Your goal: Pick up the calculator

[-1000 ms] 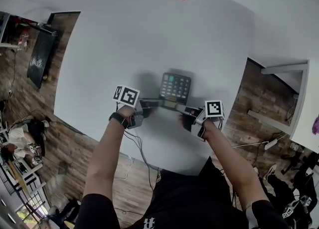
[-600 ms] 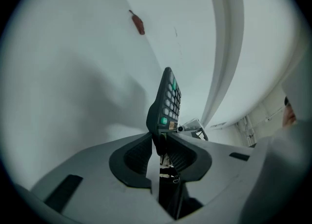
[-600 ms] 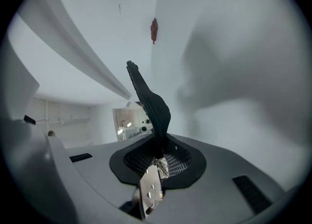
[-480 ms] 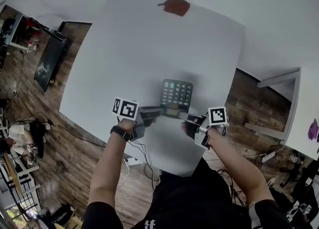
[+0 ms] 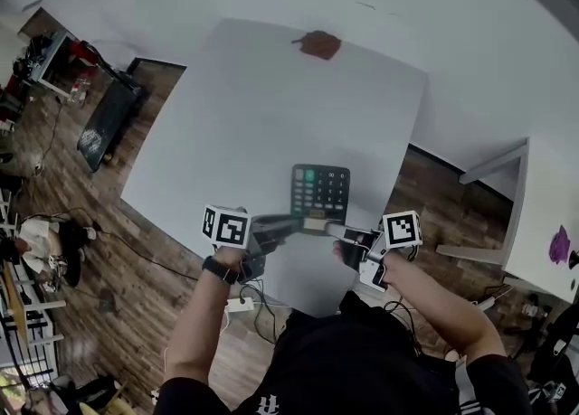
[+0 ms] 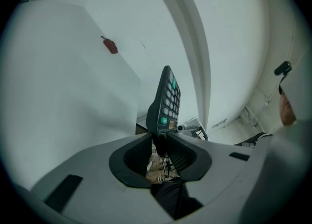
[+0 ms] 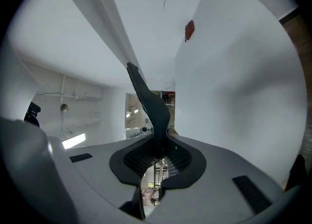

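Head view: a person's two arms reach forward over a white tabletop (image 5: 253, 115). A dark calculator (image 5: 319, 194) sits in the picture over the tabletop's near right corner area, keys facing up, a green key at its far left. The left tool (image 5: 289, 221) grips its near left corner and the right tool (image 5: 331, 229) its near right corner. A reddish-brown patch (image 5: 319, 44) lies at the tabletop's far edge, well apart from everything else.

Left gripper view: the left tool (image 6: 158, 142) is clamped on the calculator (image 6: 168, 101) – its jaws press the near edge between them. The keypad faces right, clear of the tabletop (image 6: 63, 81), which fills the left side.

Right gripper view: the right tool (image 7: 158, 152) is likewise clamped on the calculator (image 7: 148, 103), seen here edge-on – a thin dark shape. The tabletop (image 7: 234, 81) fills the right side, with the patch (image 7: 189, 30) on it.
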`<state>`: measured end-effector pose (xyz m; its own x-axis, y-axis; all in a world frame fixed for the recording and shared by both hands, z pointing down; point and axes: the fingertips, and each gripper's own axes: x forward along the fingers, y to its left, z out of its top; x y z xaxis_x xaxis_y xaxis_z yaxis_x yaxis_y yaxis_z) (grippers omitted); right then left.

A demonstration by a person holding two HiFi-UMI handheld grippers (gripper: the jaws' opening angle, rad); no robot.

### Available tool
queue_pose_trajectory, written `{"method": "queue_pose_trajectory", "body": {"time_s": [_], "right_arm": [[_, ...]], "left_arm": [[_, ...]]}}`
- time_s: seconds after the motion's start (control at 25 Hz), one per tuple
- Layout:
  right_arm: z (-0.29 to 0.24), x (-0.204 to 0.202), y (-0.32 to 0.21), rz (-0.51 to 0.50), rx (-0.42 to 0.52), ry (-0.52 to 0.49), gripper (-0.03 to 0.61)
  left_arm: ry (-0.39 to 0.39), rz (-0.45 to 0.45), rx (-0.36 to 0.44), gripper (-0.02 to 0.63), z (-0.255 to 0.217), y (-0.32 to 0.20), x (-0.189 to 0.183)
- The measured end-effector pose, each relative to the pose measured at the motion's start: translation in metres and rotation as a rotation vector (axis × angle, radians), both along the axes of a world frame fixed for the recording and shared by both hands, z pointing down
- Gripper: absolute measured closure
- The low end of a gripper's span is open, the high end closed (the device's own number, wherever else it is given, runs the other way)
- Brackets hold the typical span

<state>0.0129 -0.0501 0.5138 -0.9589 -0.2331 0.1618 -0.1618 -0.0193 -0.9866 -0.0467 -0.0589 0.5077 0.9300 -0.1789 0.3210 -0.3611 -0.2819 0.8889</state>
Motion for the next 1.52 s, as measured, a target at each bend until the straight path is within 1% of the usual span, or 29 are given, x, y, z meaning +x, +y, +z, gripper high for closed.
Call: {"method": "queue_pose_trajectory", "body": {"time_s": [0.2, 0.6, 0.76, 1.08, 1.28, 1.36, 1.52], "right_arm": [[-0.027, 0.008, 0.014, -0.043, 0.043, -0.020, 0.522], [-0.065, 0.018, 0.020, -0.088, 0.137, -0.048, 0.522], [-0.085, 0.017, 0.031, -0.109, 0.202, -0.058, 0.522], [-0.119, 0.013, 0.051, -0.134, 0.294, -0.081, 0.522], [-0.127, 0.004, 0.058, -0.135, 0.303, -0.088, 0.522], [-0.132, 0.001, 0.058, -0.134, 0.321, -0.087, 0.522], [-0.135, 0.000, 0.058, -0.140, 0.335, -0.081, 0.522]], "left_arm": [[-0.018, -0.025, 0.056, 0.518, -0.026, 0.014, 0.006], [-0.013, -0.073, 0.127, 0.518, -0.062, 0.025, 0.018], [-0.005, -0.090, 0.172, 0.518, -0.081, 0.037, 0.019], [-0.002, -0.133, 0.275, 0.518, -0.116, 0.060, 0.014], [0.003, -0.163, 0.322, 0.520, -0.129, 0.066, 0.004], [-0.003, -0.173, 0.344, 0.520, -0.132, 0.066, 0.002], [-0.015, -0.171, 0.357, 0.520, -0.134, 0.067, 0.000]]}}
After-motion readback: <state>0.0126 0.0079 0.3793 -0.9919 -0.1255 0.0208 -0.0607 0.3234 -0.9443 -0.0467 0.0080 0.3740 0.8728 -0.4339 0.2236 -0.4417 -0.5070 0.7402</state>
